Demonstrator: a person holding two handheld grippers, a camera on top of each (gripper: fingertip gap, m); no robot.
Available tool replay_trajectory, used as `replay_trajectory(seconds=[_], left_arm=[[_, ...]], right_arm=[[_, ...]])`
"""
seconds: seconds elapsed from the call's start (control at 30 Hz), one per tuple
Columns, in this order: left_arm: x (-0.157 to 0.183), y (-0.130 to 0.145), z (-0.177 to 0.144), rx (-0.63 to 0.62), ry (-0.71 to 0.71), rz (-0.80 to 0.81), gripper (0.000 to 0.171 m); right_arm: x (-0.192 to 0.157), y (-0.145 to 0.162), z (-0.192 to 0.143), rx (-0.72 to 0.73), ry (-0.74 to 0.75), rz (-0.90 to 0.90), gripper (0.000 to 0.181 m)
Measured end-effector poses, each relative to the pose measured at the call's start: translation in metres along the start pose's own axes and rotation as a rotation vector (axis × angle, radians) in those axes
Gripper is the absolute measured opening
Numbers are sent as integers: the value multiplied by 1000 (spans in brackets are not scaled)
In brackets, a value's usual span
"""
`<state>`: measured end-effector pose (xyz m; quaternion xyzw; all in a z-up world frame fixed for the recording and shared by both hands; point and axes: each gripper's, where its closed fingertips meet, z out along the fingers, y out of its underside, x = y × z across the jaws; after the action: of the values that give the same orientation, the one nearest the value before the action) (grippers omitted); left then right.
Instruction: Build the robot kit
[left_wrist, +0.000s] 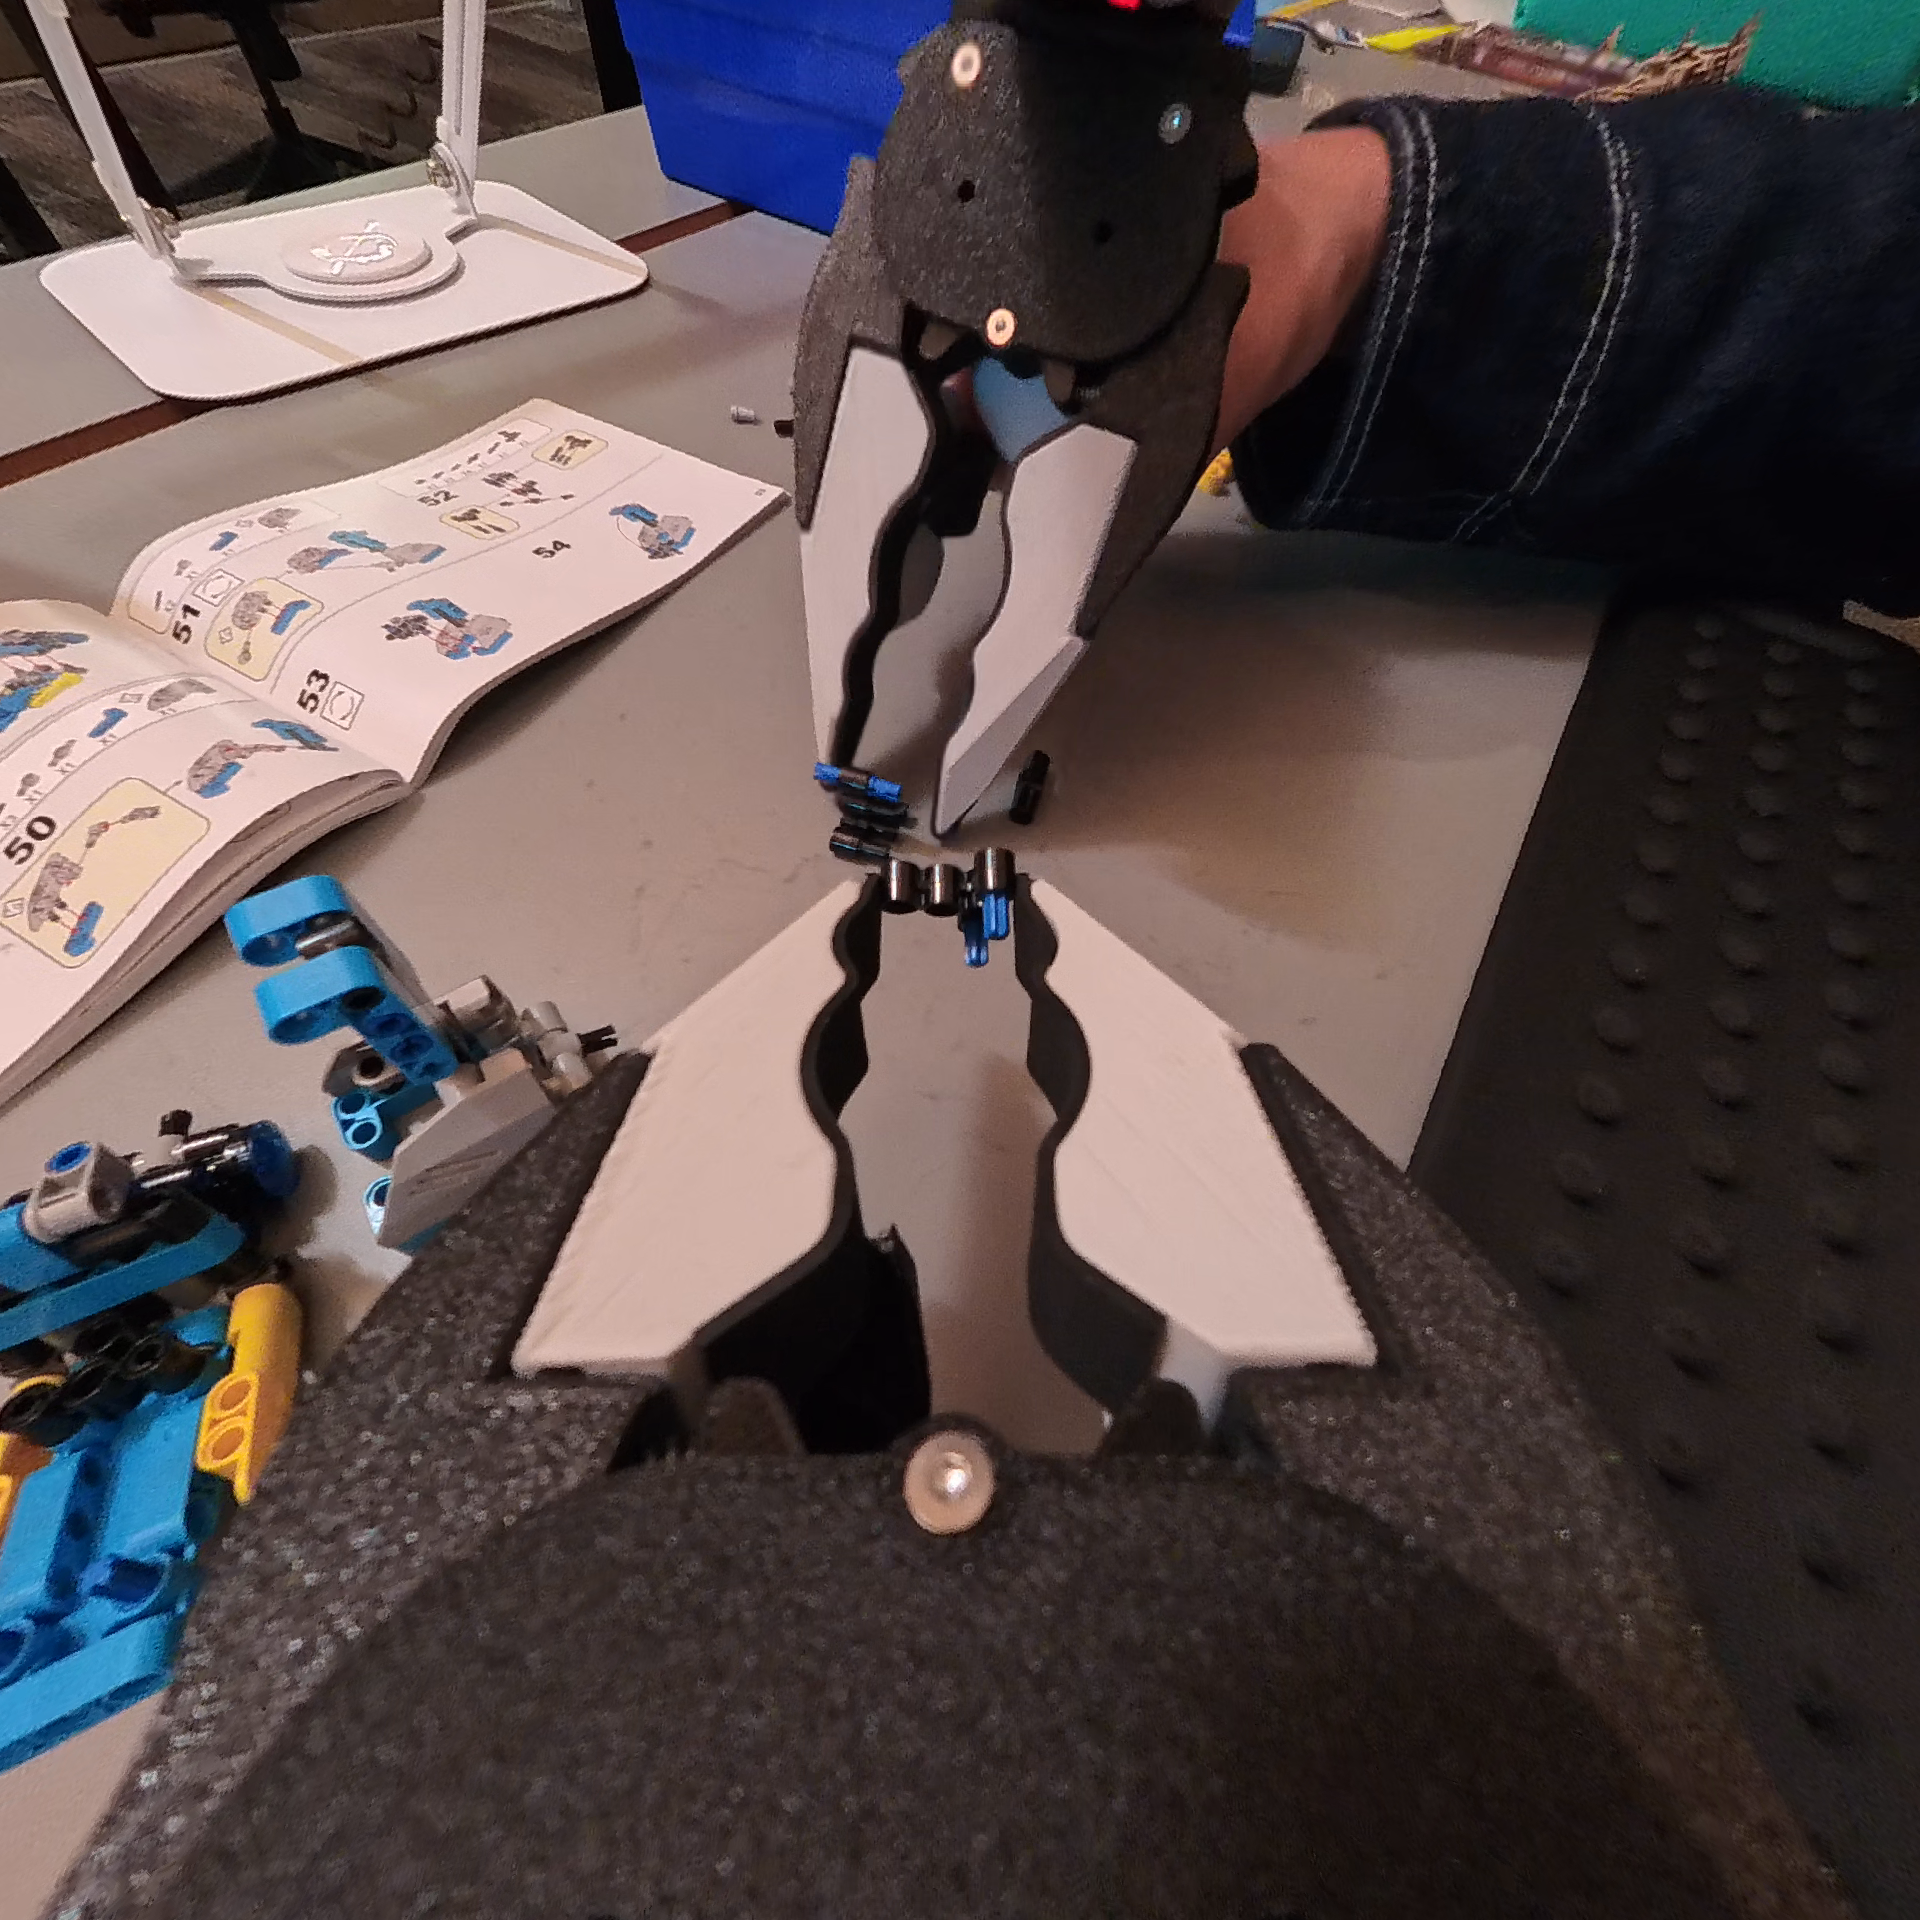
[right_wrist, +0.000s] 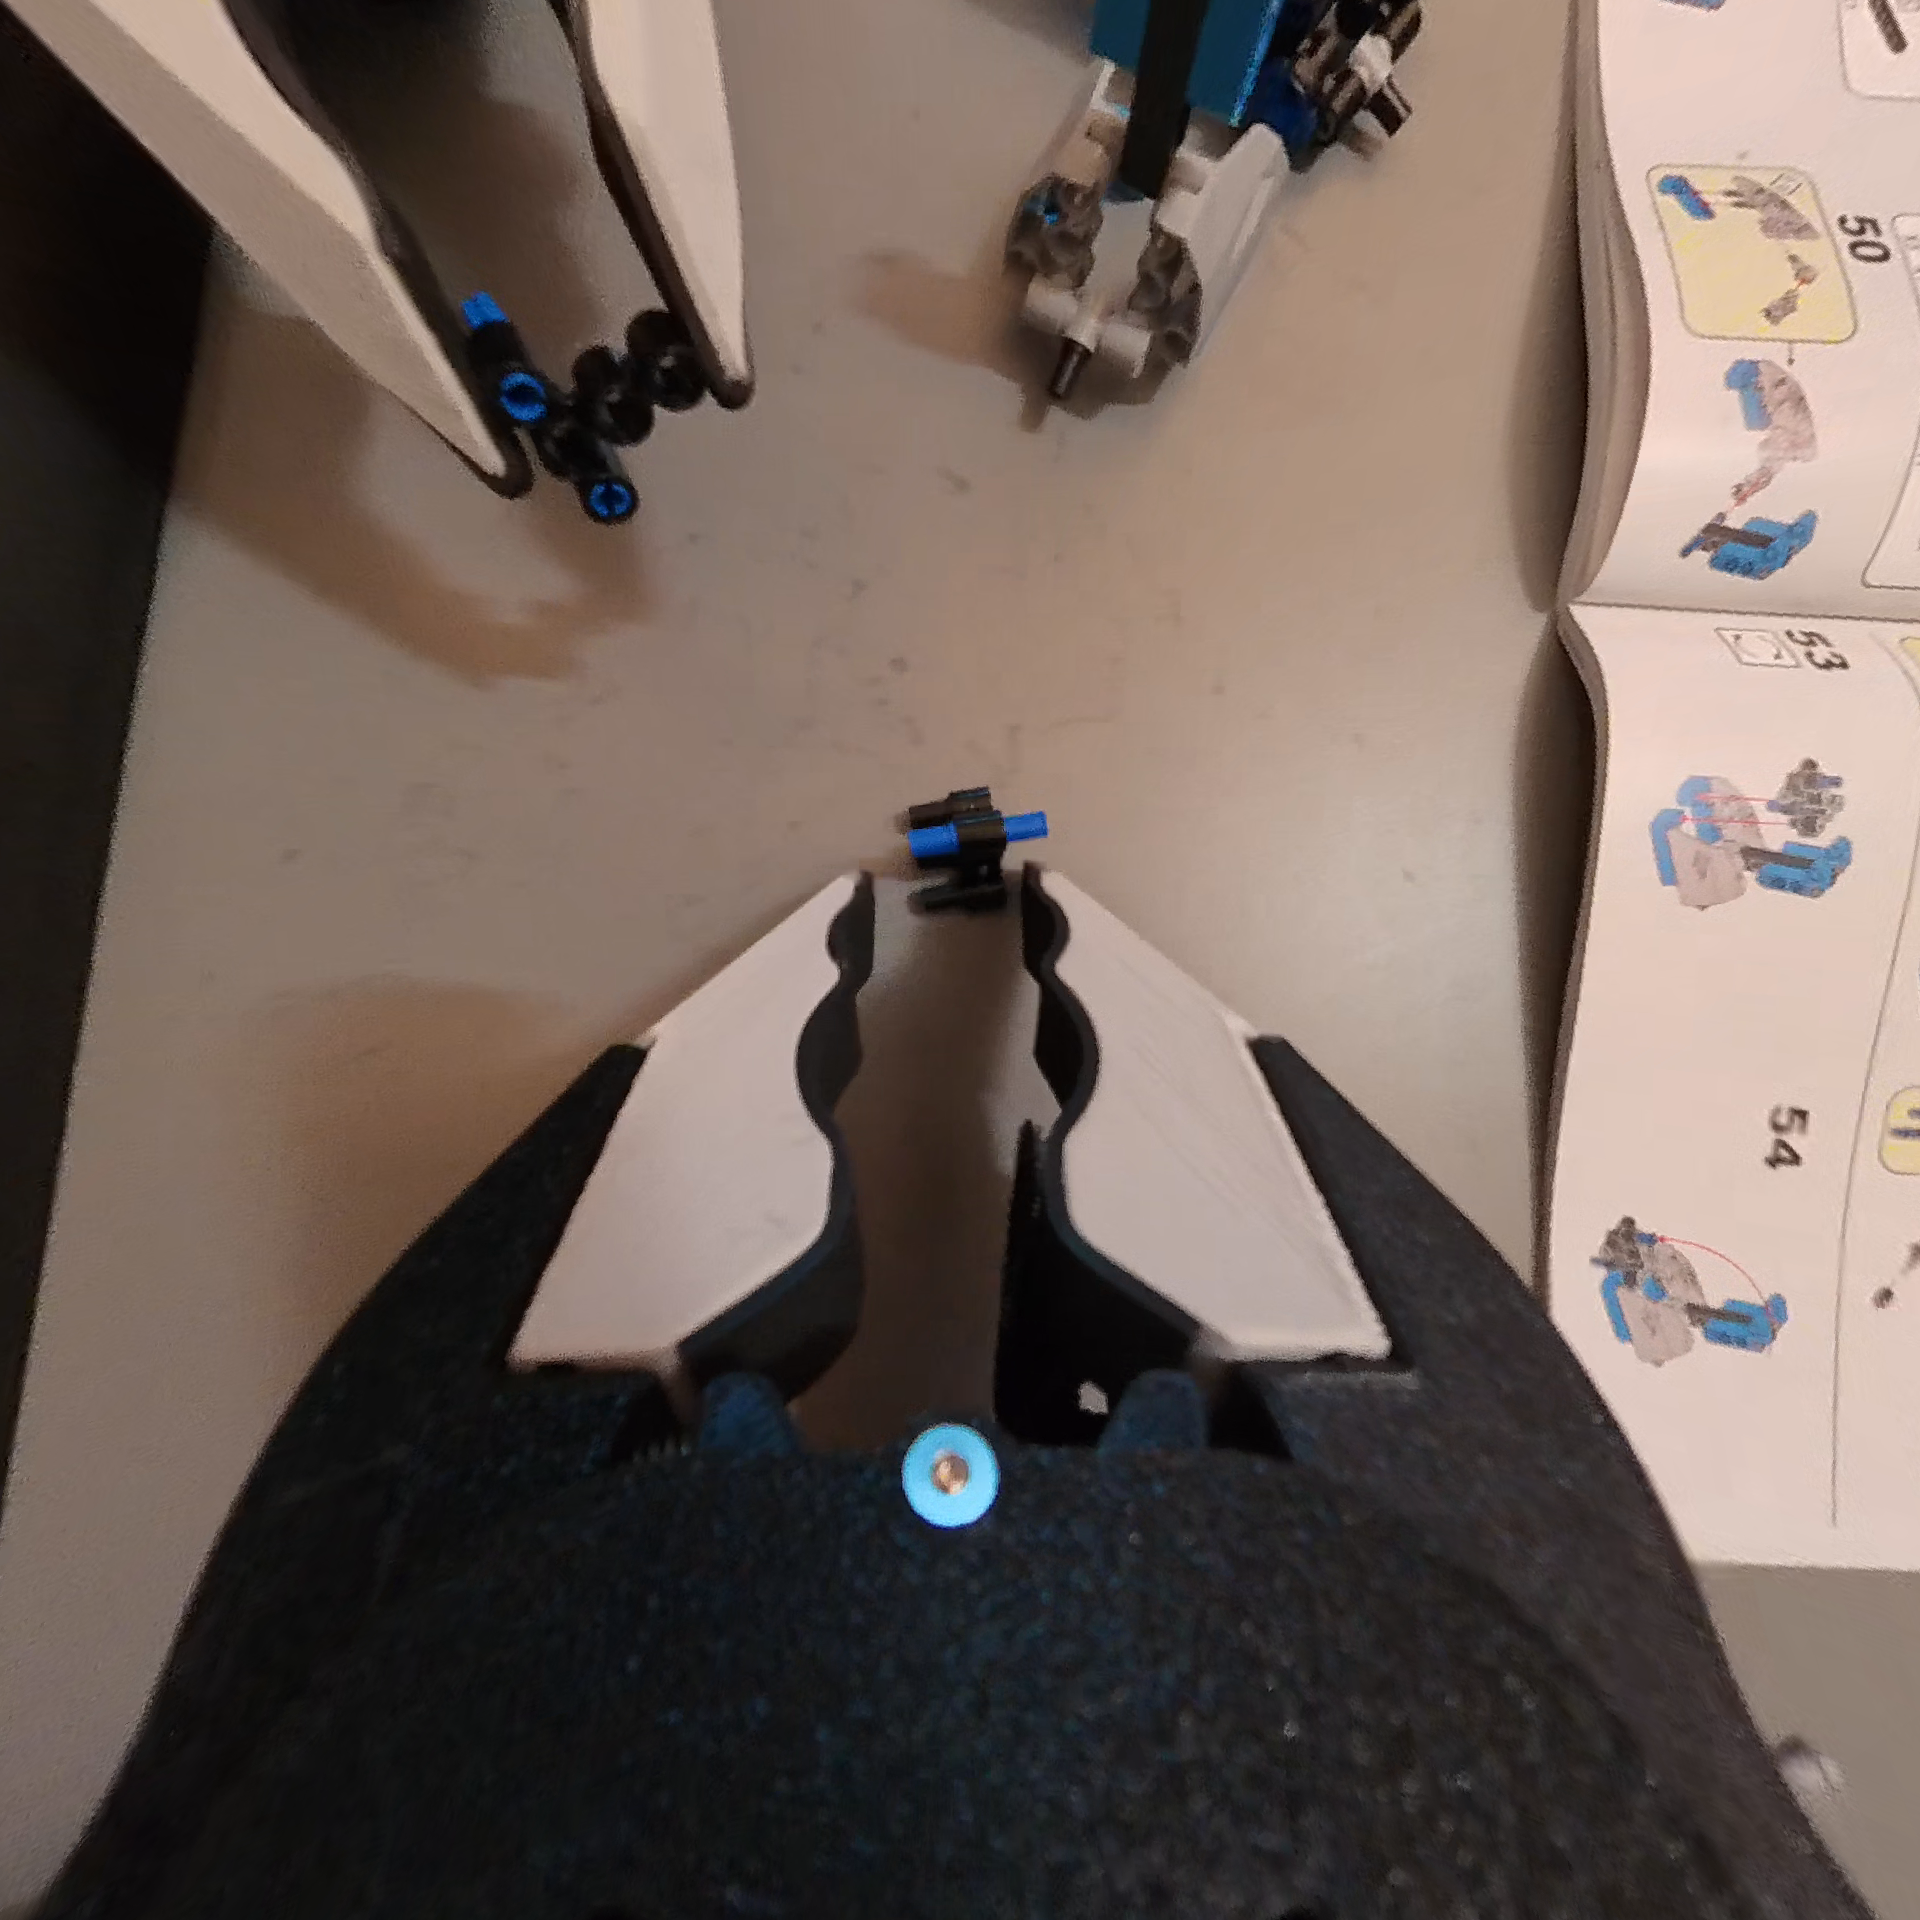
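Presently left gripper (left_wrist: 948, 891) jaws clenched on a black connector row (left_wrist: 940, 885); right gripper (right_wrist: 948, 885) jaws released, small pin cluster (right_wrist: 971, 844) at their tips, mid-surface (right_wrist: 727, 665).

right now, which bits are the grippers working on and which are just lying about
At the grippers: left gripper shut on connector; right gripper open at pins.
Lying about: booklet, blue model, grey part, stand, bin.

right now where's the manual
The manual lies open on the table, upper left in the left wrist view and along the right edge of the right wrist view, just beyond the blue and grey model.
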<state>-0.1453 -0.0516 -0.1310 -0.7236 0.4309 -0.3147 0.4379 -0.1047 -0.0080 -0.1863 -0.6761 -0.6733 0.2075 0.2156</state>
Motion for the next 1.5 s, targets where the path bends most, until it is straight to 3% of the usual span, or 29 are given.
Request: replay_trajectory(seconds=[0.13, 0.2, 0.4, 0.53, 0.73, 0.87, 0.97, 1.07, 1.13, 1.27, 1.5], left_arm=[[-3, 0, -1, 0, -14, -12, 25], [-7, 0, -2, 5, -31, -30, 25], [-15, -4, -6, 34, -56, -73, 25], [-14, -4, -6, 35, -61, -51, 25], [-14, -6, -7, 43, -85, -4, 25], [-16, -11, -12, 68, -128, 46, 25], [-21, -27, -24, 149, -228, 137, 25], [-26, -50, -43, 270, -338, 194, 25], [-27, -64, -55, 353, -391, 205, 25], [-28, -78, -68, 440, -456, 192, 25], [-34, -80, -71, 456, -479, 159, 24]], right_arm=[[13, 3, -11, -75, 97, 68, 34], [22, 2, -19, -105, 171, 199, 33], [-3, -10, -14, -92, 58, 645, 35], [10, -9, -13, -128, 173, 701, 32], [5, -7, -1, -226, 176, 670, 12], [7, -15, 2, -189, 153, 645, 7], [17, -51, -14, 75, 134, 651, 6], [12, -128, -67, 648, -33, 685, 6], [4, -155, -90, 885, -143, 745, 6], [-2, -169, -90, 1058, -174, 829, 6], [-12, -178, -86, 1172, -235, 904, 6]])
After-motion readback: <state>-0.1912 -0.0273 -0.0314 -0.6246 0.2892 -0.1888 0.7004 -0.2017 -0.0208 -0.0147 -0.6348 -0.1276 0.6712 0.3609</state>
